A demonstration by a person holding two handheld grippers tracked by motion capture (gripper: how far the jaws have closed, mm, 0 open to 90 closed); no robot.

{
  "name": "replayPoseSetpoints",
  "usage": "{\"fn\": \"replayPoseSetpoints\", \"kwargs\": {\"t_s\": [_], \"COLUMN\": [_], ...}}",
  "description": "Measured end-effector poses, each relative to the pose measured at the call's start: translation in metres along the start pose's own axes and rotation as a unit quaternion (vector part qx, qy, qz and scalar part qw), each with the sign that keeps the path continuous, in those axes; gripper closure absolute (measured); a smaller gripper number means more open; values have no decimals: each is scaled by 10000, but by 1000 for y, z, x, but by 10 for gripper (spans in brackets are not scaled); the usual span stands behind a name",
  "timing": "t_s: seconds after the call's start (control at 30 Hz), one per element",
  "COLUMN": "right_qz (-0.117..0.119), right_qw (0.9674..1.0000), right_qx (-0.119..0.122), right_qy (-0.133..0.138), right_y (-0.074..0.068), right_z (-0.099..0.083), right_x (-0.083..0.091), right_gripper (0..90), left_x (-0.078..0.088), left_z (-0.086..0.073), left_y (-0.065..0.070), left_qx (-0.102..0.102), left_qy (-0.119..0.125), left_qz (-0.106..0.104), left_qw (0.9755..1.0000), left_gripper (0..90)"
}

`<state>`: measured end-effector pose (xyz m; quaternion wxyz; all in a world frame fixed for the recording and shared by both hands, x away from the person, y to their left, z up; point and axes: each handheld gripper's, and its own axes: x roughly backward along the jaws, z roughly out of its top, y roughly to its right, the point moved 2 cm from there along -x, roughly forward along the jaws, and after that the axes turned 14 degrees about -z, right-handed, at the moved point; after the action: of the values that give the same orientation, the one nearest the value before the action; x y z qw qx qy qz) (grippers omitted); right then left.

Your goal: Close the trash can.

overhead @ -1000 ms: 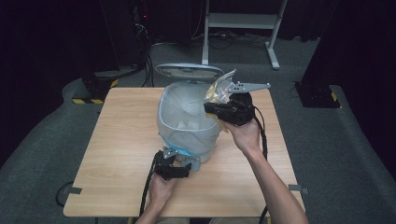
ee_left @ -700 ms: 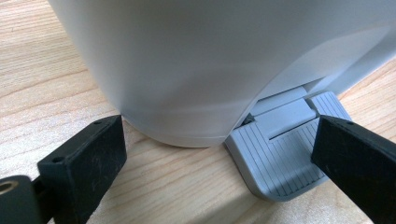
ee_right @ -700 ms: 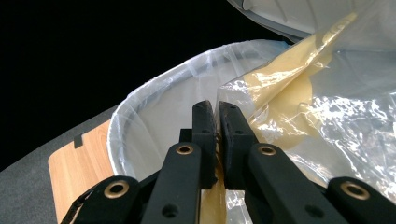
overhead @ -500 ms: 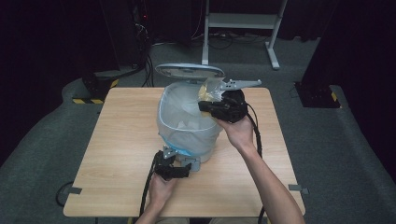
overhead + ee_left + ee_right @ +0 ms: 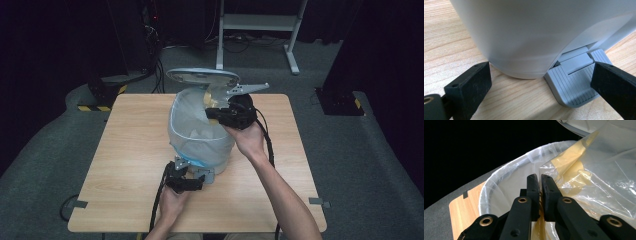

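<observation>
1. Wrapper point(image 5: 212, 101), high view: a thin yellow-and-clear plastic film, pinched in the right gripper point(image 5: 216, 114) over the open mouth of the bin point(image 5: 200, 145). The bin stands mid-table point(image 5: 125, 165), its lid point(image 5: 202, 78) tipped up behind. The left gripper point(image 5: 192, 176) sits low at the bin's front base, at the grey pedal point(image 5: 206, 175). Something pale lies inside the liner point(image 5: 187, 112); at this size it cannot be identified.

2. Left gripper view: the jaws stand wide apart and clamp nothing. One jaw rests beside the bin wall point(image 5: 529, 37); the other lies on or over the far edge of the ribbed pedal point(image 5: 571, 85), and contact cannot be confirmed from this angle. The raised lid suggests the pedal is pressed down.

3. Right gripper view: the jaws are together, clamped on a fold of the wrapper point(image 5: 584, 177), which fans out crinkled to the right above the liner rim point(image 5: 506, 173).

4. Handling, as a judgement:
   - Weight: very light; likely to drift or cling rather than drop straight.
   - Stiffness: none; it folds and crumples under any load.
   - Surface: slick film, so a pinch on a gathered fold holds better than one on a single layer.
   - Fragility: may tear if dragged against the rim.
   - Grip point: the bunched edge now between the jaws is suitable; release well inside the liner.
</observation>
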<state>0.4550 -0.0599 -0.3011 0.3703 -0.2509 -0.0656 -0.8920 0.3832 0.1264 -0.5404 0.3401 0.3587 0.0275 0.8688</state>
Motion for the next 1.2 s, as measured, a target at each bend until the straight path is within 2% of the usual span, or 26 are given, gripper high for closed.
{"fn": "replayPoseSetpoints", "kwargs": {"t_s": [0.87,0.97,1.2], "right_qz": [124,148,121], "right_qw": [9994,9989,9977], "right_qx": [68,9,131], "right_qy": [-320,-451,-657], "right_y": [-5,-4,-6], "right_z": [6,6,2], "right_x": [-25,-26,-31], "right_gripper": [821,786,590], "left_x": [0,0,0], "left_z": [0,0,0], "left_y": [0,0,0], "left_qx": [5,5,5], "left_qy": [6,2,3], "left_qz": [-4,-4,-4], "left_qw": [10000,10000,10000], "left_gripper": [33,33,33]}}
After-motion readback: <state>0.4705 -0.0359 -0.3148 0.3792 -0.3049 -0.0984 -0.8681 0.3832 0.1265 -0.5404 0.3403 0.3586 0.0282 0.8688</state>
